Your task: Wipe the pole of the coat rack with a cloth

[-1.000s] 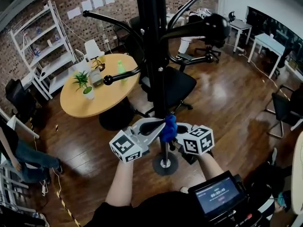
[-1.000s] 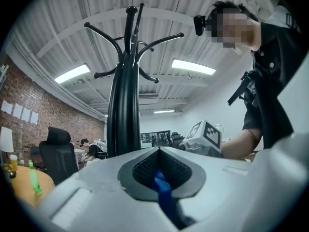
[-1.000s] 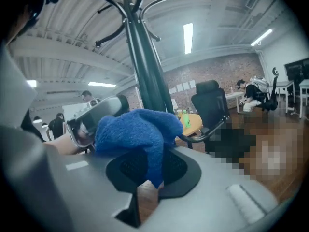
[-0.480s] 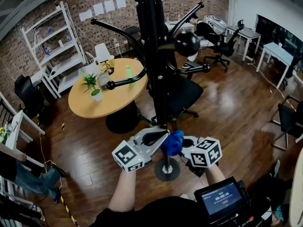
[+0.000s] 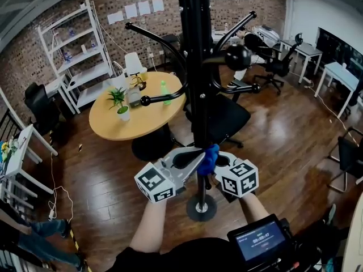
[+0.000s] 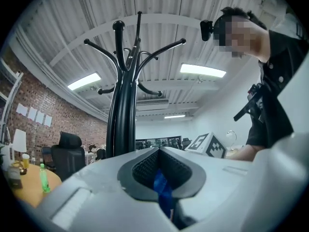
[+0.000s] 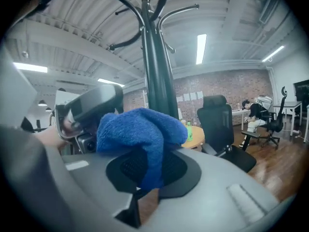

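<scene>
The room is a brick-walled office with a dark wood floor (image 5: 283, 140). A round table (image 5: 113, 126) carrying a potted plant (image 5: 119, 100) stands behind the black coat rack (image 5: 198, 50), and an office chair (image 5: 227, 115) sits just past it.

The left gripper (image 6: 161, 175) is clenched on only a thin strip of the blue cloth (image 6: 163, 197). The right gripper (image 7: 145, 170) is clamped on the thicker bunch, which bulges up over its jaws. In the head view the 2 grippers sit close together, 1 on each side of the pole (image 5: 199, 95). The cloth is bunched between them low on the shaft, a little above the round base (image 5: 201, 207). It appears to be pressed against the pole, though the contact itself is hidden.

Several things could go wrong from here:
- The left gripper's narrow hold looks likely to slip if the cloth drags on the pole, which would leave the right gripper wiping 1-sided.
- A sideways push could rock the tall rack on its small base.
- A long upward stroke would bring both grippers towards the curved hook arms (image 5: 153, 38), where the cloth could snag.
- The grippers are close enough to knock each other.
</scene>
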